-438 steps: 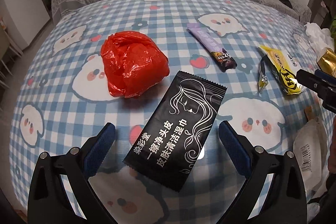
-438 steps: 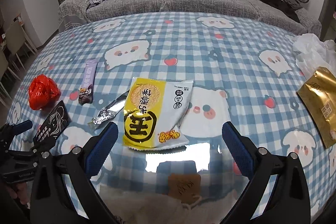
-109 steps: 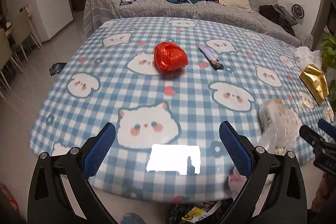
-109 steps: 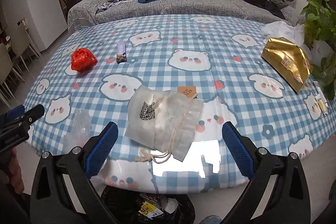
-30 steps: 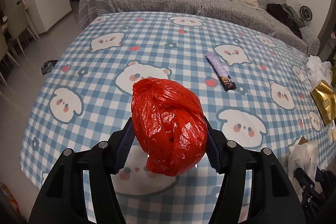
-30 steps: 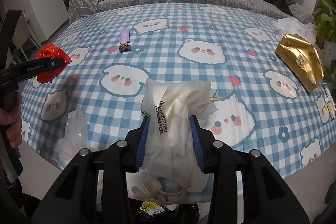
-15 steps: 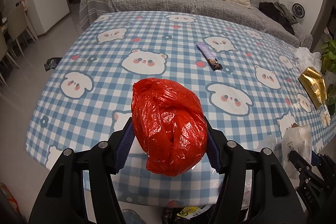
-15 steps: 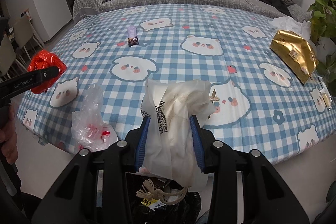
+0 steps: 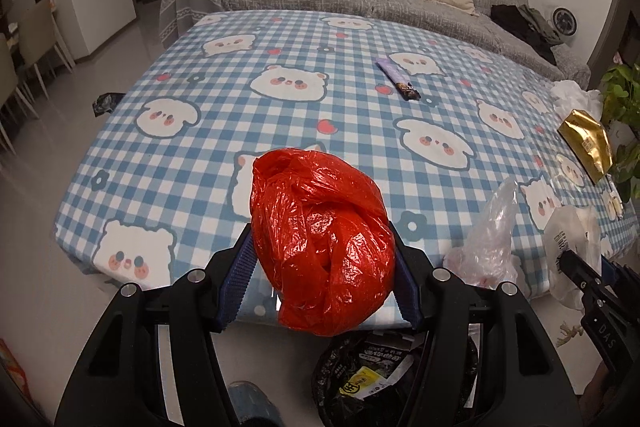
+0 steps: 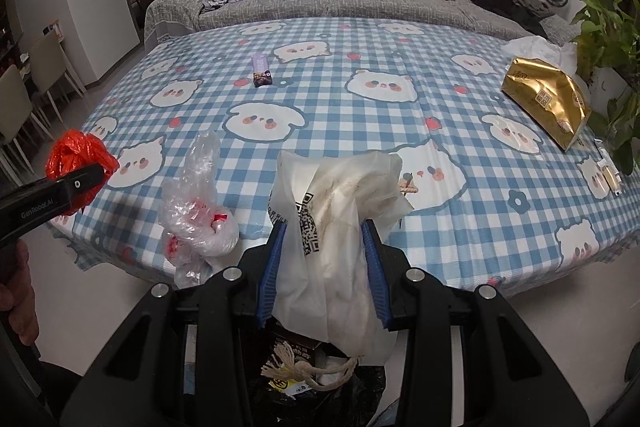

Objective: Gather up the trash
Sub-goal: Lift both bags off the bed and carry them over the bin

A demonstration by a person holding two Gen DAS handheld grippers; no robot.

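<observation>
— Jaws first: in the left wrist view, we are clamping the left gripper [image 9: 324, 273] on the red plastic bag [image 9: 322, 247], holding it past the table [image 9: 192, 163] edge, above the black trash bag [image 9: 384, 383] on the floor.

— Agreed. In the right wrist view, we are pinching the white drawstring pouch [image 10: 334, 255] in the right gripper [image 10: 324, 273], its cord dangling over the same trash bag [image 10: 320, 391]. A clear plastic bag [image 10: 196, 211] is lying at the table edge; a purple wrapper [image 10: 261, 70] and gold packet [image 10: 546, 101] are waiting farther back.

— We are judging it best to centre each load over the opening before letting go, so nothing catches the rim.
</observation>
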